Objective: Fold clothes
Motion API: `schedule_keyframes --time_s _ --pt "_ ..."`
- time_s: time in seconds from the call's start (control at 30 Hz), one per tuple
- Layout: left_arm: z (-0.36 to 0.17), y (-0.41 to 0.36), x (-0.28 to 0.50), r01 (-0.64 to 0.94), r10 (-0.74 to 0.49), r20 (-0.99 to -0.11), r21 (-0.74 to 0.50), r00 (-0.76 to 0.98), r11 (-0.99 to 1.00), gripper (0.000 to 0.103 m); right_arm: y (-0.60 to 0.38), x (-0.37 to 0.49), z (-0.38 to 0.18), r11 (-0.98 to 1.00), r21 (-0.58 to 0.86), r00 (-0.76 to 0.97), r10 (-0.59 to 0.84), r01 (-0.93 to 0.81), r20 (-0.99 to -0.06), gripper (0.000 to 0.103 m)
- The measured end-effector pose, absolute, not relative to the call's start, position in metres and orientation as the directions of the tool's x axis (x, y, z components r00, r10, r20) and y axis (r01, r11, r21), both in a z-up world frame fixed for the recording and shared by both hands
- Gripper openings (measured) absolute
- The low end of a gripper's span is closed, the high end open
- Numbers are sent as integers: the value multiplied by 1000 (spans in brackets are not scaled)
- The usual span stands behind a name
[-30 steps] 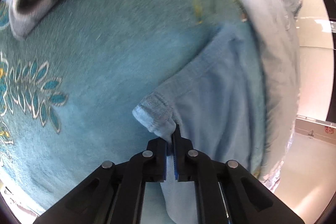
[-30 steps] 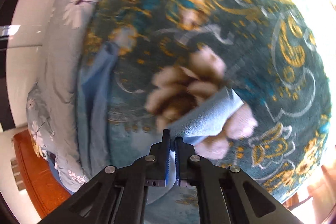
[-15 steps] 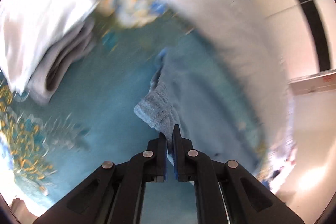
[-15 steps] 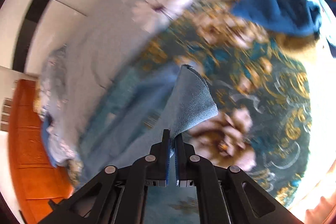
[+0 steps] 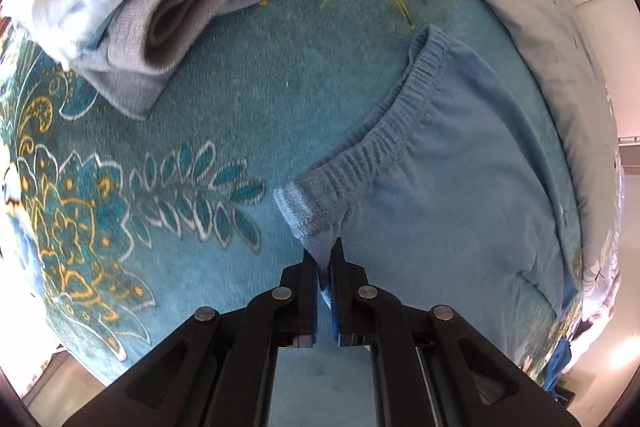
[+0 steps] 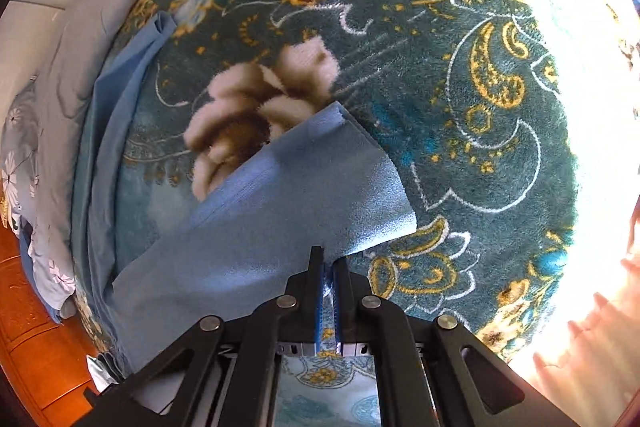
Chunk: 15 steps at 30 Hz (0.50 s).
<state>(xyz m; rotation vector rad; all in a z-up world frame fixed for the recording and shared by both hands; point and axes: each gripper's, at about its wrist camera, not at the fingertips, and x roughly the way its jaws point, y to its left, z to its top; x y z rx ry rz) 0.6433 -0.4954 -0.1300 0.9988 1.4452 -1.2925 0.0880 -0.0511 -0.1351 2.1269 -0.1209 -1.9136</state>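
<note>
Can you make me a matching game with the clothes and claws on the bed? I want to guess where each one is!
Things:
1. left claw
2. right claw
3. grey folded clothes
4. blue pants

Places or states:
A. stacked at the top left
B. pinching the stretchy waistband corner
C. pinching a plain hem
D. spread over the flowered blanket

Pairs: 1-B, 2-C, 3-A, 4-D

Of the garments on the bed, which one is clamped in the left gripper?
The light blue pants with the elastic waistband; the left gripper pinches their waistband corner. The folded grey garment lies untouched farther off.
</note>
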Motion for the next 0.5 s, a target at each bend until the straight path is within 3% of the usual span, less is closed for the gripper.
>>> schedule_keyframes --time_s 0.43,0.5 --pt "-145 -500 628 989 73 -988 -132 -137 68 9 -52 76 -143 -967 193 152 -169 163 -974 8" --pt "-139 -501 627 987 75 -986 -145 -150 76 21 -50 72 -136 -969 193 144 -171 155 -975 16"
